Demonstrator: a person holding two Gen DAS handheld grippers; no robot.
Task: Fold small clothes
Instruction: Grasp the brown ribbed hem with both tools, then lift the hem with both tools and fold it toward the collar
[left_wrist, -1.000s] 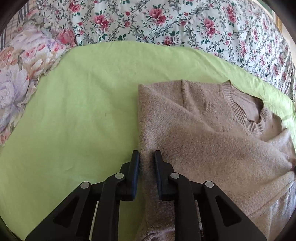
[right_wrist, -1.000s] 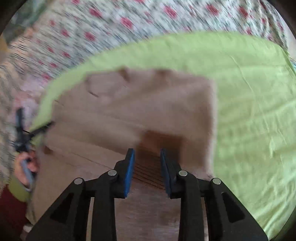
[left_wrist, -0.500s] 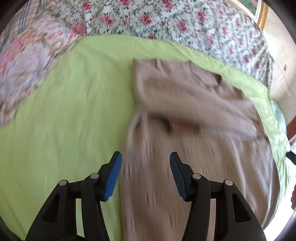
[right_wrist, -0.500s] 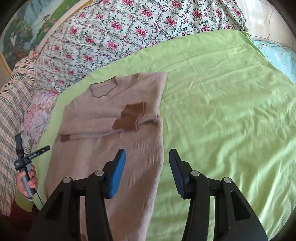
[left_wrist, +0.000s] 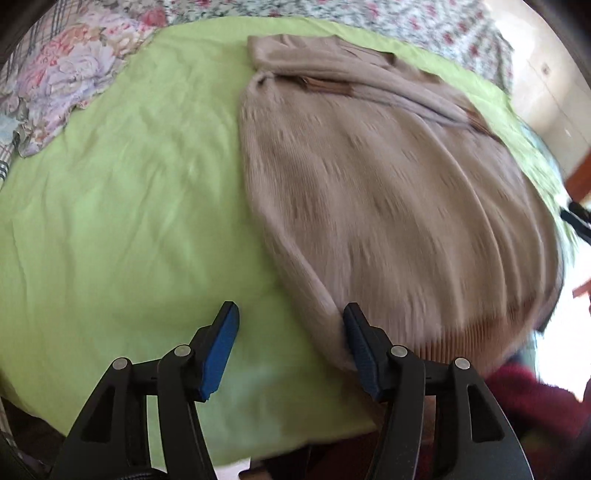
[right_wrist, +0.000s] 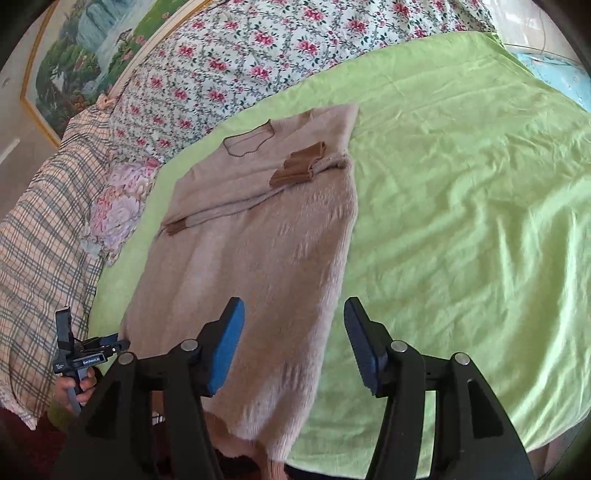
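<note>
A beige knit sweater (left_wrist: 388, 192) lies flat on the green bedsheet (left_wrist: 129, 221), both sleeves folded across its chest with brown cuffs (right_wrist: 299, 166) showing. It also shows in the right wrist view (right_wrist: 258, 258). My left gripper (left_wrist: 290, 349) is open and empty, over the sheet at the sweater's bottom left corner, near the ribbed hem (left_wrist: 465, 336). My right gripper (right_wrist: 293, 343) is open and empty, above the sweater's bottom right edge. The left gripper's handle (right_wrist: 79, 358) shows held in a hand at the lower left of the right wrist view.
A floral quilt (right_wrist: 258, 55) covers the bed's far side. A floral pillow (left_wrist: 70, 85) and a plaid cloth (right_wrist: 40, 240) lie at the left. A framed painting (right_wrist: 85, 40) hangs behind. The bed's near edge runs just below both grippers.
Both grippers have opened, let go of the sleeves and pulled back from the chest to the hem end. The sleeves now lie folded across the sweater.
</note>
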